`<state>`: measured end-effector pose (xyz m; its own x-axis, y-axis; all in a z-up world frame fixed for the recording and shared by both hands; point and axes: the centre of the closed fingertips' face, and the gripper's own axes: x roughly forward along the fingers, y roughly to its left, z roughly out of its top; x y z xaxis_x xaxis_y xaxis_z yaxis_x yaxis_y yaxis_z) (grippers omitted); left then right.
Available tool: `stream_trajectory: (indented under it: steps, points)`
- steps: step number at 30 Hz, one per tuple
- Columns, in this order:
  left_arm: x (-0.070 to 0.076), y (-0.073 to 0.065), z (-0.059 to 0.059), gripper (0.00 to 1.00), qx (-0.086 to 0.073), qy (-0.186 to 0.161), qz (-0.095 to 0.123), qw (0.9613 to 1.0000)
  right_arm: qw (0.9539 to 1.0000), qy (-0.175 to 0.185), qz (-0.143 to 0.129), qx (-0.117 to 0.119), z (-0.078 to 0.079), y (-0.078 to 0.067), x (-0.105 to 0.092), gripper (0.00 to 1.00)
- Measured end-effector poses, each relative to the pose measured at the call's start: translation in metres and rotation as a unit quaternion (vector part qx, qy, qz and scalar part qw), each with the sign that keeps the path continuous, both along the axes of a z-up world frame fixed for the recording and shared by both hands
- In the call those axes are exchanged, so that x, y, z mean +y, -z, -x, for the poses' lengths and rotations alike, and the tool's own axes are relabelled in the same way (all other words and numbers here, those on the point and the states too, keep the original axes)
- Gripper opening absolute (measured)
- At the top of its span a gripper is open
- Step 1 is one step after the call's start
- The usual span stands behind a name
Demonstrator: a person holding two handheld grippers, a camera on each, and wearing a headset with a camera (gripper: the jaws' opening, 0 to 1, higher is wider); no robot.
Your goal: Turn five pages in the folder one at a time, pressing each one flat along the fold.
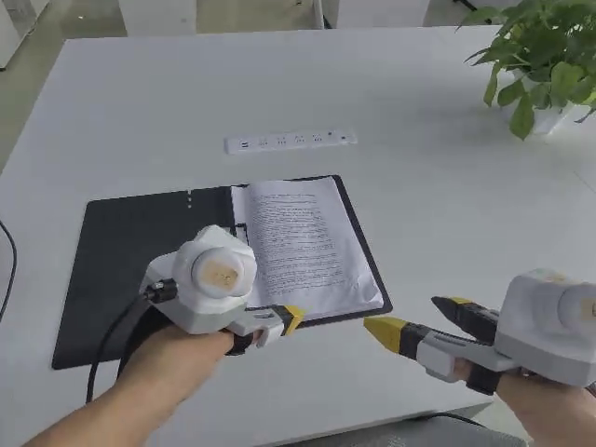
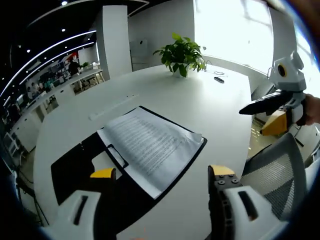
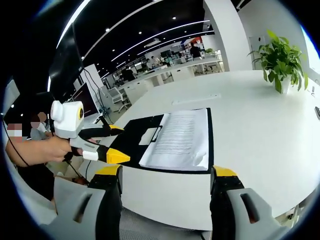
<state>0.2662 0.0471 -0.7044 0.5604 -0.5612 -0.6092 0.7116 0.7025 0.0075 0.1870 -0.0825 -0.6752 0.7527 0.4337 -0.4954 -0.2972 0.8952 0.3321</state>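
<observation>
The black folder (image 1: 140, 270) is lying open on the white table (image 1: 419, 112). Its left cover is sitting bare and flat, and a stack of printed pages (image 1: 303, 242) is resting on its right half, pinned at the spine side by a clip (image 2: 116, 155). The near right corner of the top sheets is lifting slightly.

A hand (image 1: 182, 358) is holding the left gripper (image 1: 279, 321) at the near left, over the folder's near edge, with its yellow-tipped jaws pointing right. In the left gripper view they are standing wide apart with nothing between them. A black cable (image 1: 112, 335) is trailing from this gripper toward the near edge.

The right gripper (image 1: 414, 315) is hovering at the near right, off the folder and just beside its near right corner. Its jaws are pointing left, spread open and gripping nothing.

Beyond the folder a white power strip (image 1: 291, 141) is lying across the table, and a potted plant (image 1: 540, 56) is standing at the far right. A mesh chair back (image 2: 270, 170) is showing by the table's near edge.
</observation>
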Motion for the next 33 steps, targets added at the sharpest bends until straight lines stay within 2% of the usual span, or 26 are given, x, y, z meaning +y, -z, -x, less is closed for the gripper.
stream_trajectory:
  steps: [7,9,13,15,16,21,23,25,28,33]
  points:
    - [-0.025,0.015,-0.014,0.74,0.004,0.006,-0.001,1.0,1.0,0.001,0.003,-0.004,-0.009,0.005,0.001,0.71]
    - [-0.032,0.02,-0.018,0.74,0.0,0.011,-0.003,0.9999,1.0,0.004,0.003,-0.007,-0.012,0.007,0.001,0.7]
    - [-0.043,0.033,-0.023,0.73,0.002,0.017,-0.008,0.9998,1.0,0.004,-0.001,-0.007,-0.017,0.011,0.005,0.69]
    - [-0.049,0.041,-0.028,0.73,-0.004,0.021,-0.016,0.9996,1.0,0.004,-0.003,-0.006,-0.02,0.013,0.006,0.69]
    - [-0.05,0.044,-0.03,0.72,-0.003,0.021,-0.019,0.9996,1.0,0.004,-0.003,-0.006,-0.022,0.014,0.007,0.68]
    - [-0.059,0.056,-0.042,0.71,0.008,0.006,-0.008,0.9999,1.0,0.007,-0.005,-0.005,-0.028,0.019,0.007,0.68]
    - [-0.063,0.06,-0.045,0.71,0.006,0.006,-0.002,1.0,0.9999,0.009,-0.008,-0.004,-0.031,0.022,0.007,0.68]
    - [-0.066,0.064,-0.049,0.7,0.002,0.006,-0.004,1.0,0.9999,0.012,-0.011,-0.005,-0.034,0.024,0.006,0.67]
    - [-0.07,0.074,-0.053,0.7,0.013,0.004,-0.006,0.9999,0.9998,0.016,-0.012,-0.006,-0.04,0.027,0.004,0.67]
    - [-0.074,0.09,-0.055,0.7,0.021,0.0,-0.014,0.9997,0.9997,0.02,-0.015,-0.003,-0.044,0.032,0.003,0.67]
